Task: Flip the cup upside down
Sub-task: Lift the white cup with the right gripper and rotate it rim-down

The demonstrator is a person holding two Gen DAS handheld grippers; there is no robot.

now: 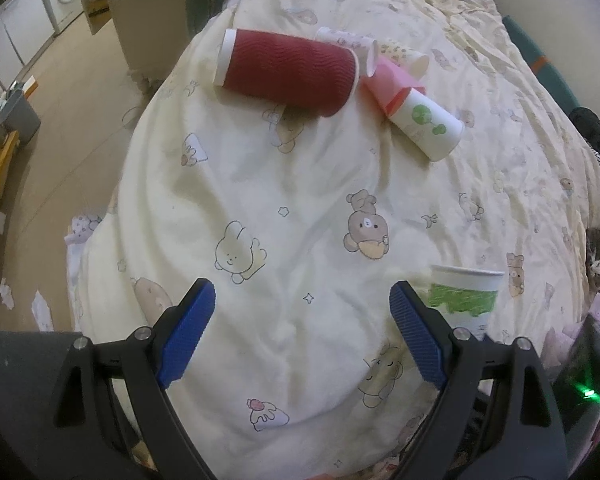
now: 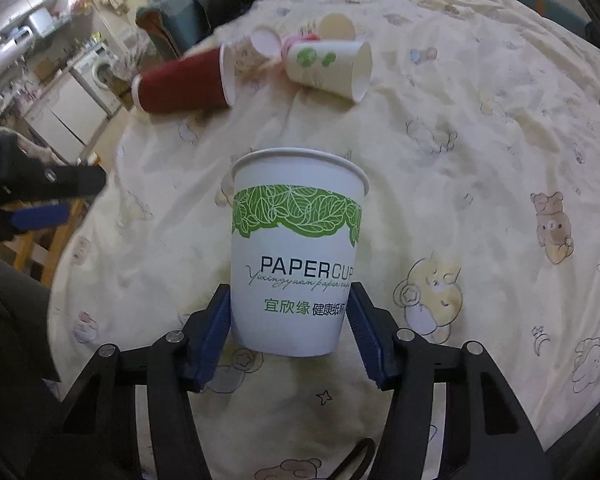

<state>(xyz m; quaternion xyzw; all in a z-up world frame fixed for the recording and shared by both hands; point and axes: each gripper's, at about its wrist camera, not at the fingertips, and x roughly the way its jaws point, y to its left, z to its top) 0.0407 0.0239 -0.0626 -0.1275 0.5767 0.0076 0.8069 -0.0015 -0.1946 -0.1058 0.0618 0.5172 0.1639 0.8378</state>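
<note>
A white paper cup (image 2: pixel 296 252) with a green leaf band and "PAPERCUP" print stands upright, mouth up. My right gripper (image 2: pixel 290 312) is shut on its lower part, with a blue pad on each side. The same cup (image 1: pixel 464 296) shows at the right of the left wrist view, just beyond the right finger. My left gripper (image 1: pixel 302 300) is open and empty above the cream bedspread (image 1: pixel 300 200); it also shows at the left edge of the right wrist view (image 2: pixel 40 200).
Several cups lie on their sides farther back: a dark red ribbed cup (image 1: pixel 286 72), a pink cup (image 1: pixel 392 80), a white cup with green dots (image 1: pixel 428 124), and small patterned cups (image 1: pixel 404 54). A cardboard box (image 1: pixel 148 12) and the floor lie left of the bed.
</note>
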